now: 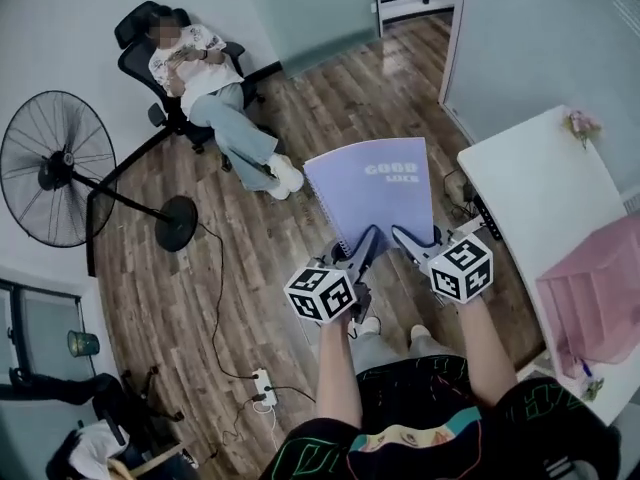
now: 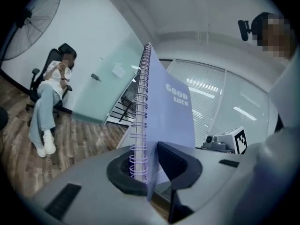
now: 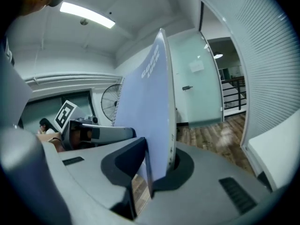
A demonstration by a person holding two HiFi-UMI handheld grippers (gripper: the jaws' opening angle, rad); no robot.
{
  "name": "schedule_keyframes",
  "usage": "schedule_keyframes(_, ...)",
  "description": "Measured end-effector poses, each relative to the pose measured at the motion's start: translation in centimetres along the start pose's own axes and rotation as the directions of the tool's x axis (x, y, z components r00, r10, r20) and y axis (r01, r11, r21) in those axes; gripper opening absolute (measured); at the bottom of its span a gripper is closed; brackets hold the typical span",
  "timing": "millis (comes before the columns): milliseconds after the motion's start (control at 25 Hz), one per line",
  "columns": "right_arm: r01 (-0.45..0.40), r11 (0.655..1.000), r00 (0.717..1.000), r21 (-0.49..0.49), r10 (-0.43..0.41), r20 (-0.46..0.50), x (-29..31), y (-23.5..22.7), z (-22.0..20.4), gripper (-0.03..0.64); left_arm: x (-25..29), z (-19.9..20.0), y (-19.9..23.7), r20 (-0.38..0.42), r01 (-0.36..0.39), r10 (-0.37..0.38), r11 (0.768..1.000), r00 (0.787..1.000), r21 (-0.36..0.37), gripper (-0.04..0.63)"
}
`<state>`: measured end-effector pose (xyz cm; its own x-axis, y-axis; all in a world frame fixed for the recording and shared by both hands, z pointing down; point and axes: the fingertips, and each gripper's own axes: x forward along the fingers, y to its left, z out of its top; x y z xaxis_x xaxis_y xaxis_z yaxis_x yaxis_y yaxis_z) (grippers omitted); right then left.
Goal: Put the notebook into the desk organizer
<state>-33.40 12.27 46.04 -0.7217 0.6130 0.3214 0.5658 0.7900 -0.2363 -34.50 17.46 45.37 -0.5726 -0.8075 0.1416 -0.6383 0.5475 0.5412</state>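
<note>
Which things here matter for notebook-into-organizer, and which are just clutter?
In the job:
- notebook, clamped by left gripper and right gripper
- pink desk organizer on the white desk

Lying about:
- floor fan
- power strip
- office chair with a seated person

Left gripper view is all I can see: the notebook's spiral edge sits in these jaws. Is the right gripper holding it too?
Observer: Yes, the right gripper is shut on the notebook, on its plain edge opposite the spiral.
Operator: Where's the organizer?
Observer: The head view shows a pink organizer on the white desk, to the right of the notebook.
Operator: Is the notebook over the desk yet?
Observer: No, it hangs above the wood floor, short of the desk's edge.
</note>
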Motion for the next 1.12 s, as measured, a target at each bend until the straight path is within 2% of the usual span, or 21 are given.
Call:
schedule_keyframes(160,0.150,0.987,0.988,0.061,-0.152,0.022,-1.4,-1.5,-1.3,0.055,2.1,-1.4,-0.4,-0.098,0.137,-0.137,0.991,0.986,-0.008,0.071)
schedule_keyframes(240,0.234,0.966,0.970,0.106,-0.239,0.034,-2.9,-2.3,-2.0,0.055,3.4,-2.3,-1.5,-0.158,0.215,-0.214,0.977,0.964,-0.011,0.071)
schedule_keyframes(320,0.323,0.933,0.942,0.159,-0.334,0.044,-4.8,-3.1,-2.8,0.055,4.6,-3.3,-3.0,-0.224,0.301,-0.297,0.953,0.928,-0.016,0.069)
schedule_keyframes(480,0.465,0.849,0.871,0.251,-0.489,0.039,-9.9,-4.1,-5.2,0.055,6.6,-6.7,-7.2,-0.337,0.446,-0.437,0.894,0.834,-0.056,0.063)
schedule_keyframes(640,0.574,0.744,0.786,0.342,-0.618,0.023,-16.8,-4.8,-9.1,0.057,8.1,-11.9,-12.9,-0.437,0.561,-0.547,0.821,0.714,-0.111,0.057)
schedule_keyframes(720,0.608,0.688,0.748,0.396,-0.664,0.007,-20.0,-4.5,-11.4,0.057,8.0,-14.8,-15.6,-0.486,0.598,-0.583,0.788,0.651,-0.143,0.052)
schedule_keyframes(880,0.652,0.585,0.677,0.483,-0.736,-0.022,-25.3,-3.8,-15.1,0.060,8.0,-19.4,-20.2,-0.569,0.646,-0.616,0.741,0.545,-0.184,0.049)
schedule_keyframes(1000,0.666,0.534,0.642,0.521,-0.766,-0.037,-28.5,-3.0,-17.5,0.060,7.4,-22.3,-23.0,-0.610,0.671,-0.635,0.709,0.474,-0.216,0.048)
schedule_keyframes(1120,0.658,0.511,0.635,0.553,-0.772,-0.041,-30.4,-1.7,-19.3,0.064,6.2,-24.4,-24.7,-0.639,0.695,-0.655,0.674,0.404,-0.251,0.039)
